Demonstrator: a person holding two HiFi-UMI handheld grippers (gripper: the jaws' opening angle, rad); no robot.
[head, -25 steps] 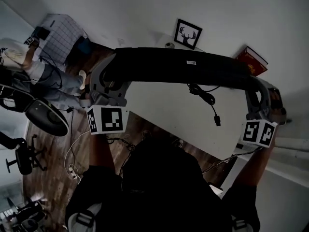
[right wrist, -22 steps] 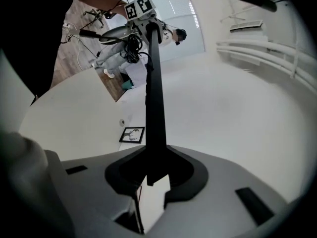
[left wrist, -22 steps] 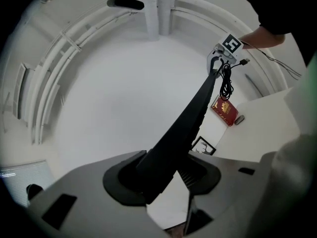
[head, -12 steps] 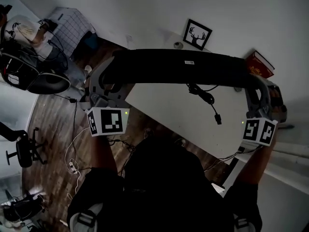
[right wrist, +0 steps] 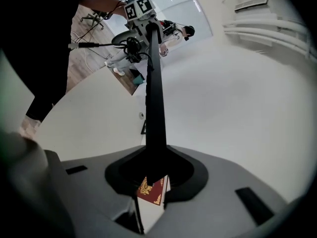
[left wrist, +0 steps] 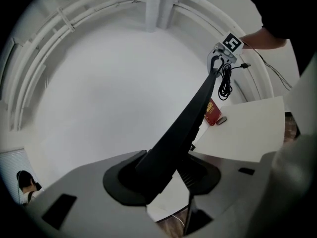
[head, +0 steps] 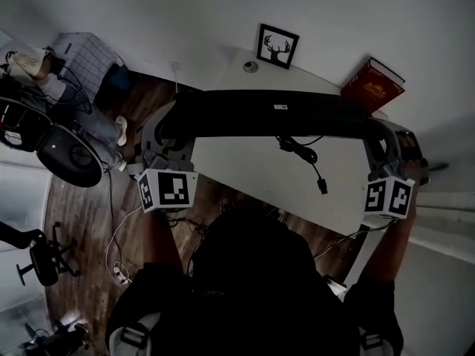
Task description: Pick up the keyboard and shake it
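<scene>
A long black keyboard point(head: 274, 113) hangs in the air over the white table point(head: 245, 170), its underside turned toward me and its cable point(head: 303, 153) dangling loose. My left gripper point(head: 166, 128) is shut on the keyboard's left end. The right end is clamped in my right gripper point(head: 382, 145). In the left gripper view the keyboard point(left wrist: 188, 120) runs edge-on from the left gripper point(left wrist: 159, 175) up to the right gripper point(left wrist: 221, 62). In the right gripper view the keyboard point(right wrist: 154, 98) is a thin black bar from the right gripper point(right wrist: 153, 175) to the left gripper point(right wrist: 142, 20).
A red book point(head: 373, 86), a framed deer picture point(head: 277, 47) and a small round object point(head: 251, 67) stand at the table's far edge by the wall. An office chair point(head: 70, 156) and a seated person point(head: 33, 69) are on the wooden floor at left, with cables point(head: 119, 236) below.
Both grippers have come down a little with the keyboard still held between them. The dangling cable has shifted left with it.
</scene>
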